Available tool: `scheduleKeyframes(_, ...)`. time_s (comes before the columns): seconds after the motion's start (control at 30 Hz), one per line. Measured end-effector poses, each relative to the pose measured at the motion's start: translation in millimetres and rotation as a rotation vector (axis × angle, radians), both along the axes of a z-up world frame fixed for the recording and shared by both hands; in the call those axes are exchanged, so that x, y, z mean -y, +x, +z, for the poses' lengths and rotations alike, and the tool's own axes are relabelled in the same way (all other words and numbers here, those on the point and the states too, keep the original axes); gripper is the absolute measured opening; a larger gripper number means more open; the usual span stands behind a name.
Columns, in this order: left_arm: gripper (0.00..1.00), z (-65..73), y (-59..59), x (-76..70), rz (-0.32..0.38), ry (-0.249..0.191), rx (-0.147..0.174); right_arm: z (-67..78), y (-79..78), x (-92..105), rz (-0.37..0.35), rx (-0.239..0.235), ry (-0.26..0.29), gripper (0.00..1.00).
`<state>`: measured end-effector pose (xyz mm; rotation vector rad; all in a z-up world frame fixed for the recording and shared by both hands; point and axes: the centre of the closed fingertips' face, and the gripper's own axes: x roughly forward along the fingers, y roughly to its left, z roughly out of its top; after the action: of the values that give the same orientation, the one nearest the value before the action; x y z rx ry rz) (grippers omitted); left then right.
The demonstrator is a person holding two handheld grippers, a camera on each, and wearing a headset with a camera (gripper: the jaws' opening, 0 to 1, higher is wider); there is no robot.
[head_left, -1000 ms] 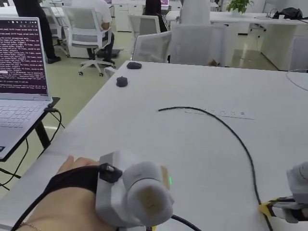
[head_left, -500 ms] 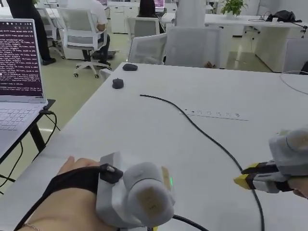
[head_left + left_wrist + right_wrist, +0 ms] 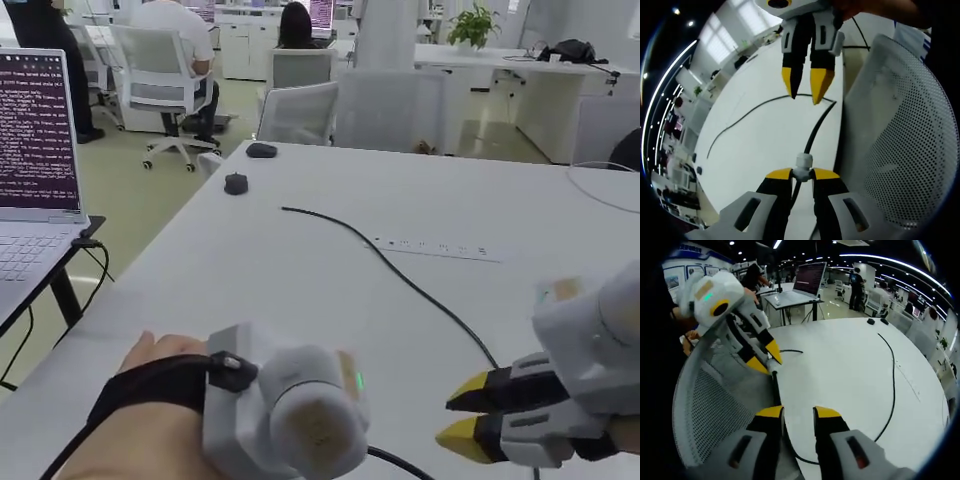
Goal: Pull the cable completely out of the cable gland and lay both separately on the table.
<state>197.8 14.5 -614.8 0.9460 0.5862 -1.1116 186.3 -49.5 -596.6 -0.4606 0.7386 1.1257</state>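
Observation:
A white cable gland [image 3: 803, 166] sits between the yellow tips of my left gripper [image 3: 801, 175], which is shut on it. The black cable [image 3: 815, 127] leaves the gland and curves away over the white table [image 3: 765, 140]. In the head view the cable [image 3: 400, 275] runs from the table's middle toward my right gripper [image 3: 462, 415], whose jaws stand apart. In the right gripper view the right gripper [image 3: 797, 412] is open, with the cable [image 3: 776, 392] close to its left jaw, a short way from the gland [image 3: 774, 368] and the left gripper [image 3: 767, 357].
A white mesh chair [image 3: 895, 125] stands right beside both grippers at the table's near edge. A laptop [image 3: 35, 150] sits on a stand to the left. Two dark mice [image 3: 236, 184] lie at the far left of the table, and a printed strip [image 3: 435, 248] lies mid-table.
The right gripper, shut on the cable before, has slid back along it toward the left gripper and opened. The cable's free end has shifted left. The left gripper has held still.

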Motion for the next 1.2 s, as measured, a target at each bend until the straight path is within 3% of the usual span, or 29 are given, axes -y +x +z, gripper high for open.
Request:
scheduleKeyframes(0.17,0.16,2.6,-3.0,7.2,-0.015,-0.014,0.005,-1.2,-8.0,-22.8,0.038,0.052,-0.034,0.23)
scheduleKeyframes(0.3,0.16,3.4,-3.9,10.6,-0.022,-0.020,0.008,-8.1,-12.2,-38.0,0.057,0.053,-0.040,0.21)
scheduleKeyframes(0.43,0.16,3.9,-4.7,12.1,-0.029,-0.023,0.009,-14.4,-12.2,-42.7,0.082,0.095,-0.096,0.12)
scheduleKeyframes(0.53,0.16,1.3,-6.7,11.1,-0.035,-0.023,-0.005,-20.2,-8.5,-34.7,0.074,0.098,-0.146,0.03)
scheduleKeyframes(0.87,0.16,1.1,-0.5,0.8,-0.012,-0.021,-0.001,-31.4,-8.8,-10.1,0.006,0.071,-0.156,0.03)
scheduleKeyframes(1.03,0.16,0.1,1.2,-4.0,-0.006,-0.017,0.001,-48.8,-8.0,20.0,-0.037,0.054,-0.239,0.03)
scheduleKeyframes(1.2,0.16,1.1,3.3,-6.2,-0.001,-0.017,0.004,-67.1,-10.0,52.3,-0.089,-0.001,-0.331,0.03)
